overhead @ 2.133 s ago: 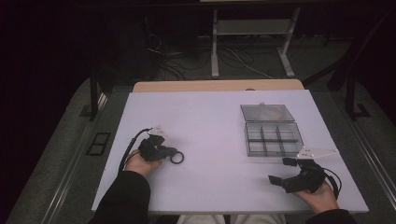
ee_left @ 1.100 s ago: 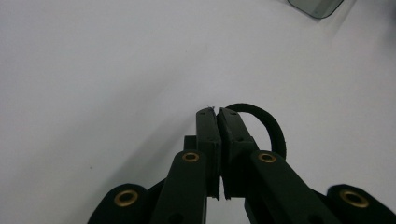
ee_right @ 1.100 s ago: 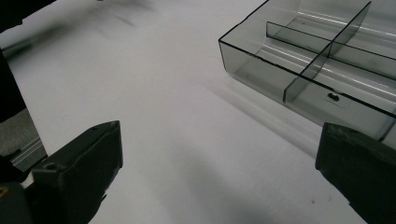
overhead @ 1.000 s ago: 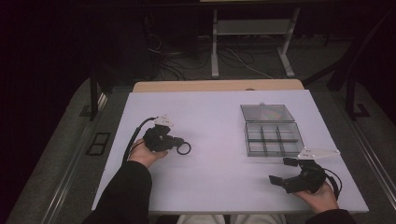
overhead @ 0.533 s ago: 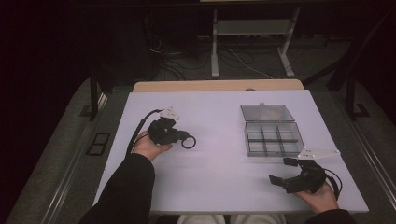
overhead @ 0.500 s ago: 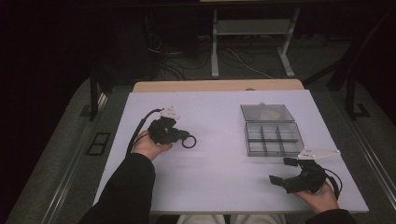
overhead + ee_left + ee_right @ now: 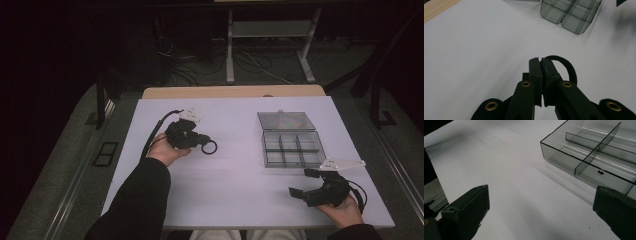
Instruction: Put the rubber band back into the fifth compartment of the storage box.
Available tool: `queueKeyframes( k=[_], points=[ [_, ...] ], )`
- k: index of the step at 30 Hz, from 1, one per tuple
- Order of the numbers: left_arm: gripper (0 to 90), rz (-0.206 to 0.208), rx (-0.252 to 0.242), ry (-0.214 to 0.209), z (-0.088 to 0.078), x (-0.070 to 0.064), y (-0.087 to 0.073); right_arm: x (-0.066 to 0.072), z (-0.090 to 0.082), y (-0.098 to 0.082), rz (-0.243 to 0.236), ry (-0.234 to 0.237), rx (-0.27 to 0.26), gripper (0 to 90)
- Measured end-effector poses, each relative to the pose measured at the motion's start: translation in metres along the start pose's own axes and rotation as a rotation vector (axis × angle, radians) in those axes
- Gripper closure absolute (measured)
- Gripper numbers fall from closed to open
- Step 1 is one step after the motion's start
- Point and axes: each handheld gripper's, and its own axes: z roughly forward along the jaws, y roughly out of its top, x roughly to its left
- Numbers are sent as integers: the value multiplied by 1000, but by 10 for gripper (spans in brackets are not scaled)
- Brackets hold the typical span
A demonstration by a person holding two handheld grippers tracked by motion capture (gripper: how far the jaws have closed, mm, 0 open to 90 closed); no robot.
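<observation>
My ring goes right, to the box.
My left gripper [image 7: 197, 140] pinches tight a thin black rubber ring [image 7: 209, 147]; the clear plastic box [image 7: 292, 141] sits far right, beside my wide-open, empty right gripper [image 7: 305, 182].

White table [image 7: 240, 185], cables [image 7: 250, 62] behind

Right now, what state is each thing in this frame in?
Left hand-held gripper: shut on the black ring, held above the table.
Black ring: pinched at its edge, hanging off the jaws.
Right hand-held gripper: open, nothing between its jaws.
Compartment box: lid open, compartments look empty.
</observation>
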Motion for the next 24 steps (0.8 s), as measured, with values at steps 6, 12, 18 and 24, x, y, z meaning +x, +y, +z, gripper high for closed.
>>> queueKeyframes(
  k=[6,12,18,24],
  points=[
    [868,28,3,-10,5,-6,12,1,0,0,4,-2,5,5],
    [868,52,-4,-18,10,-10,23,1,0,0,2,-3,3,5],
    [868,76,4,-25,15,-10,33,1,0,0,4,-1,6,4],
    [867,53,-21,-32,21,-10,43,1,0,0,1,-2,5,5]
  ],
)
